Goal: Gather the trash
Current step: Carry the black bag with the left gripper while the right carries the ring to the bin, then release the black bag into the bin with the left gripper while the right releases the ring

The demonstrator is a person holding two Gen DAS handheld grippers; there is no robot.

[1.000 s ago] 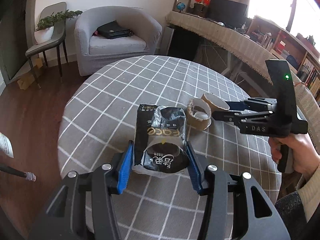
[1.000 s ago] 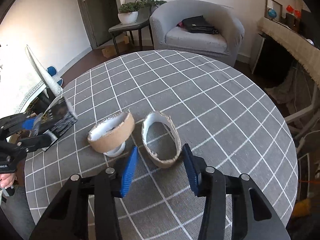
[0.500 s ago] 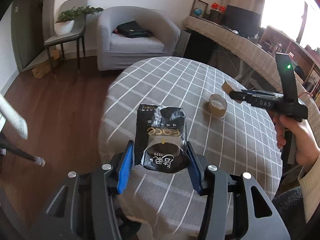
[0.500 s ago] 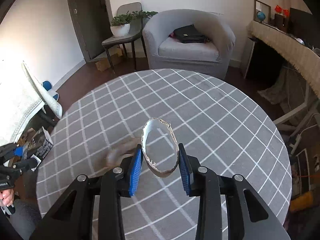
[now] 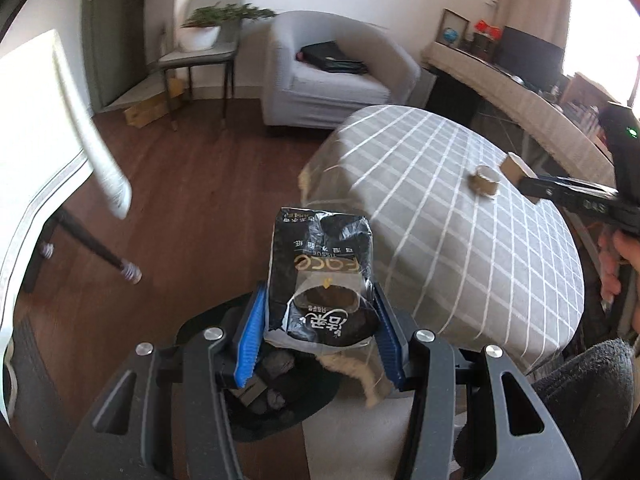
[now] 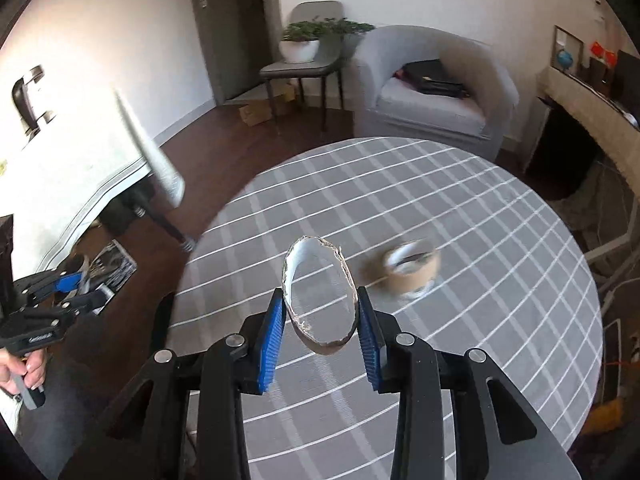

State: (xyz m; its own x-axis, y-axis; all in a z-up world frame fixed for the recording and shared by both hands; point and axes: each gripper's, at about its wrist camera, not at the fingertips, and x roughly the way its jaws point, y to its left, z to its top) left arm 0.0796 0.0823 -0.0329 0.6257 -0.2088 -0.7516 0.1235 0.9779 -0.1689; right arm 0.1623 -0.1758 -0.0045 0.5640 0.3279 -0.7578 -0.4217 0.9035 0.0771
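I have the round surface [image 6: 460,208] with its grey checked cloth filling the right wrist view from 12 to 5 o'clock; in the left wrist view it sits off at 2 o'clock, because my left claw [image 5: 318,330] hangs out past its edge over the wooden floor [image 5: 192,208]. I judge that is deliberate: directly under that claw, at 6 o'clock, is a dark bin [image 5: 276,384] with crumpled dark bits already in it, so the load is lined up for a drop. The left claw is partly closed, its blue pads pressing both sides of a black tissue wrapper [image 5: 320,268] that stands upright between them. My right claw [image 6: 320,320] is closed as far as it goes on a torn cardboard ring [image 6: 320,292], squeezed into an oval and lifted clear of the cloth. One more piece remains: a tape roll [image 6: 412,270] at 3 o'clock of the ring, lying on the cloth.

The tape roll is smeared by motion, so I cannot tell what sits inside it. The bin's rim is mostly hidden behind the claw body, and a pale scrap [image 5: 360,372] by its right edge is too blurred to name.
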